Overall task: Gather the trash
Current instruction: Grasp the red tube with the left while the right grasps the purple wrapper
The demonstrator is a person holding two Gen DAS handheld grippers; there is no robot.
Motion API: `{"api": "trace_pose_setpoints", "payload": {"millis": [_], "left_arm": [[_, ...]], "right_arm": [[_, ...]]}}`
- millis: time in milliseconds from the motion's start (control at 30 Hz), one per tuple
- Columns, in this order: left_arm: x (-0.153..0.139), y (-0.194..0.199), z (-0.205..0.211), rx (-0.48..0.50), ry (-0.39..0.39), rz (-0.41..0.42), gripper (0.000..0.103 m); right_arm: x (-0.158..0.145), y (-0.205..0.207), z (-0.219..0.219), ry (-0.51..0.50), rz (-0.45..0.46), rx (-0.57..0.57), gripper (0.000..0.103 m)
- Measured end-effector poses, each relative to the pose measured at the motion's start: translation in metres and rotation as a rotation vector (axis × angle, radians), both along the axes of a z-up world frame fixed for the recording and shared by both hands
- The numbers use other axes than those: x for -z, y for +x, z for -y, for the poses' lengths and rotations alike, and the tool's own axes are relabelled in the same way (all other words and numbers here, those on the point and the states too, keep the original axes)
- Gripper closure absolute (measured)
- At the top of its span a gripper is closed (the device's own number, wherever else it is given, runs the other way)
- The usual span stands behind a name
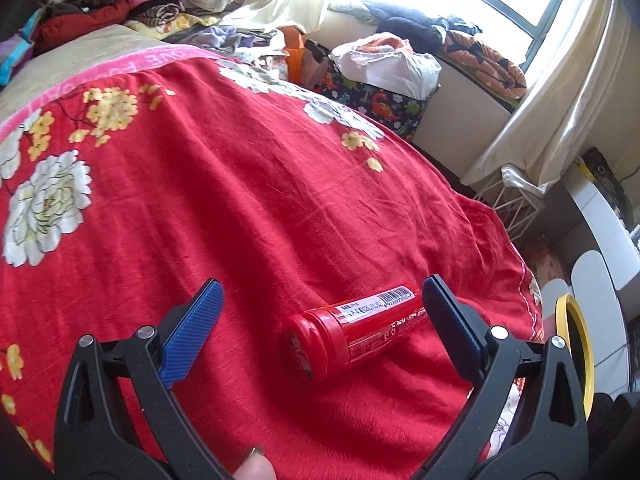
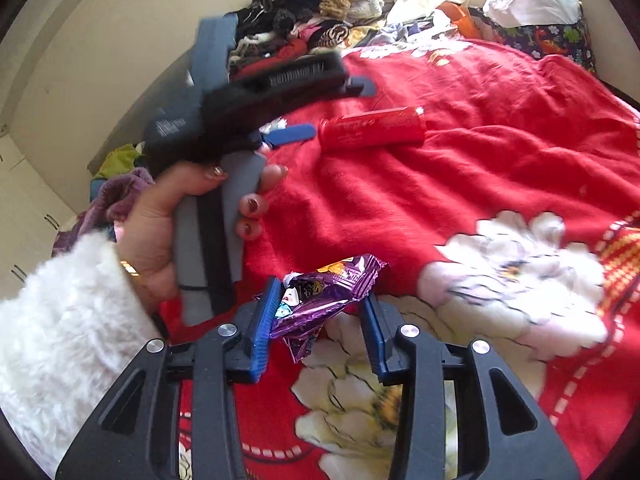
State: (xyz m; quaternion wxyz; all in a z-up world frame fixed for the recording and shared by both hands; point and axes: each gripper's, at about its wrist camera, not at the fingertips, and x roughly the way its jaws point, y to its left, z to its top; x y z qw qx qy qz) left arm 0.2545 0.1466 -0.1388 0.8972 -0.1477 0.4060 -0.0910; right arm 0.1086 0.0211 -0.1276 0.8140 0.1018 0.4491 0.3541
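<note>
- The left gripper (image 1: 322,314) is spread wide just above the red flowered blanket (image 1: 240,184), with one blue finger (image 1: 192,336) on each side of the red bottle (image 1: 354,330).
- The bottle lies on its side on the blanket, cap toward the camera; its far end sits right by the right-hand finger, and I cannot tell if they touch.
- The right gripper (image 2: 320,312) is narrowed onto a crumpled purple wrapper (image 2: 324,296), held just above the blanket near the white flower print.
- In the right wrist view, a hand (image 2: 160,220) in a white fluffy sleeve grips the other gripper's grey handle; the bottle lies beyond it.
- Heaped clothes (image 1: 132,4) sit at the far end of the bed.
</note>
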Motion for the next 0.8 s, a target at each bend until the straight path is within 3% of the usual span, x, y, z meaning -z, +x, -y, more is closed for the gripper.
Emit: {"api": "trace_pose_setpoints", "payload": {"millis": [300, 367, 467, 800], "left_arm": [[0.006, -0.008, 0.027, 0.098, 0.024, 0.024, 0.030], [0.005, -0.012, 0.034, 0.120, 0.044, 0.026, 0.042], [0.005, -0.018, 0.045, 0.148, 0.062, 0.021, 0.050], [0.012, -0.027, 0.098, 0.212, 0.203, -0.003, 0.057]], "right_arm": [[-0.022, -0.005, 0.051, 0.019, 0.024, 0.089, 0.066], [-0.026, -0.007, 0.065, 0.022, 0.036, 0.112, 0.066], [-0.028, -0.003, 0.084, 0.033, 0.037, 0.150, 0.066], [-0.040, -0.006, 0.135, 0.062, 0.049, 0.253, 0.066]]}}
